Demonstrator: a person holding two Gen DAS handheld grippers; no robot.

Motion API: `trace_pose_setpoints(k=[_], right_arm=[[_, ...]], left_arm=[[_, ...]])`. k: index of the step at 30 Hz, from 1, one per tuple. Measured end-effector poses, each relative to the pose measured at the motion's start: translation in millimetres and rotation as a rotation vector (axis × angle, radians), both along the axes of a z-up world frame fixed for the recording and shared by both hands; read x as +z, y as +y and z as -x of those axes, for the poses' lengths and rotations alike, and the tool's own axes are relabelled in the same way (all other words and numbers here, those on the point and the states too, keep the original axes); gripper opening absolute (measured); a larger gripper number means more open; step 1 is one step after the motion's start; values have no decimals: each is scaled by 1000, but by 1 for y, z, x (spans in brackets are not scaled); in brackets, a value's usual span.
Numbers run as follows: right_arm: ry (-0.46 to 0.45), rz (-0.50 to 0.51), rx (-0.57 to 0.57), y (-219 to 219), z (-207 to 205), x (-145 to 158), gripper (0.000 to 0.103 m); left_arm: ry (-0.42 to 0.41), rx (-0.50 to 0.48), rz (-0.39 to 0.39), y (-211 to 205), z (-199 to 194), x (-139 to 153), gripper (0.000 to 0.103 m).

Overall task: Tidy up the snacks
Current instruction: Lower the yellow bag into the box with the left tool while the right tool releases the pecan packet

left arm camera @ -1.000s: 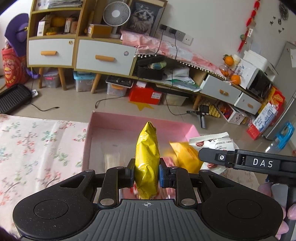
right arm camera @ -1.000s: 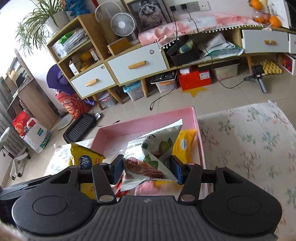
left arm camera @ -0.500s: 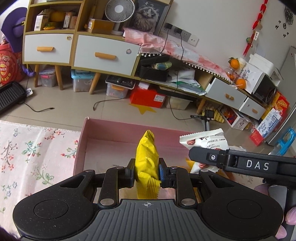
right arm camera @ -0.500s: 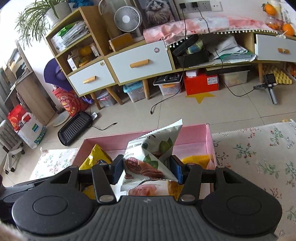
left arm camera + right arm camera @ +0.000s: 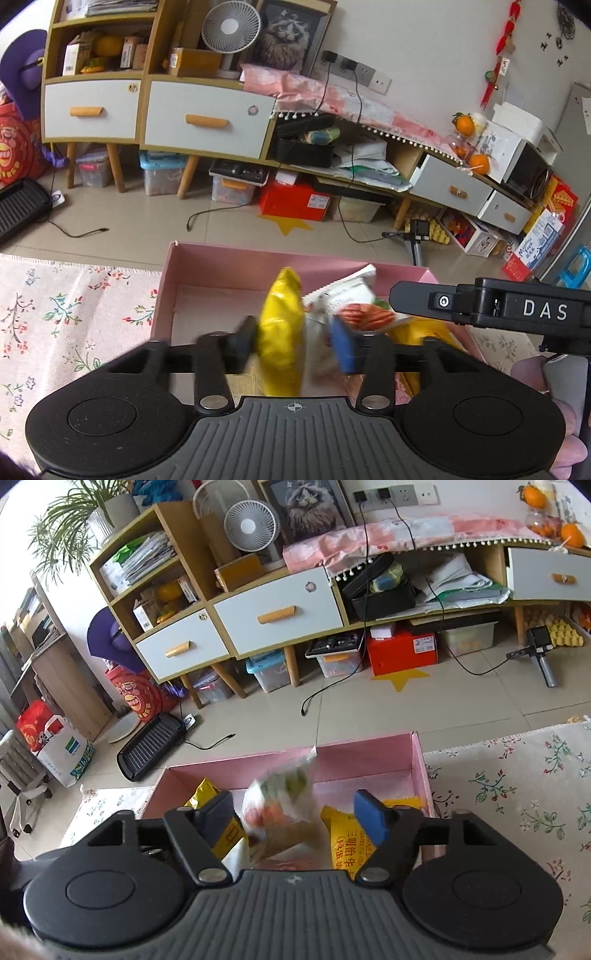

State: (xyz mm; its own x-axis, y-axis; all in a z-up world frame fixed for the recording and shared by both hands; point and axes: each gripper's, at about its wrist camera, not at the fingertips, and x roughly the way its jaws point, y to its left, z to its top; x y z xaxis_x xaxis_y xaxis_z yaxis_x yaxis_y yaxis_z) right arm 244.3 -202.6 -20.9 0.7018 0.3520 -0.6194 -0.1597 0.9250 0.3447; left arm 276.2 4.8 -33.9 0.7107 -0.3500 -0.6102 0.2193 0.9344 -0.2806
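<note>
Both snack bags loose over the pink box, my two claws spread.

The yellow bag (image 5: 281,332) stands between my left claw (image 5: 293,341), whose fingers sit apart from it; the white nut bag (image 5: 284,797), blurred, hangs between my right claw (image 5: 295,818), fingers wide. Both are over the pink box (image 5: 369,755) on the floral cloth (image 5: 517,775). I judge them light, puffy, crinkly and slick, so I would pinch a sealed top edge, gently.
</note>
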Motion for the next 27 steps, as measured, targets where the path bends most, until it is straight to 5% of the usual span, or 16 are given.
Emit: trace_pose_setpoints(k=[7, 27], right_arm=[[-6, 44, -5, -4, 16, 10, 89], [-20, 75, -20, -18, 97, 34, 102]], left_arm=[[3, 0, -51, 0, 22, 15, 78], [6, -9, -158, 0, 124, 56, 98]])
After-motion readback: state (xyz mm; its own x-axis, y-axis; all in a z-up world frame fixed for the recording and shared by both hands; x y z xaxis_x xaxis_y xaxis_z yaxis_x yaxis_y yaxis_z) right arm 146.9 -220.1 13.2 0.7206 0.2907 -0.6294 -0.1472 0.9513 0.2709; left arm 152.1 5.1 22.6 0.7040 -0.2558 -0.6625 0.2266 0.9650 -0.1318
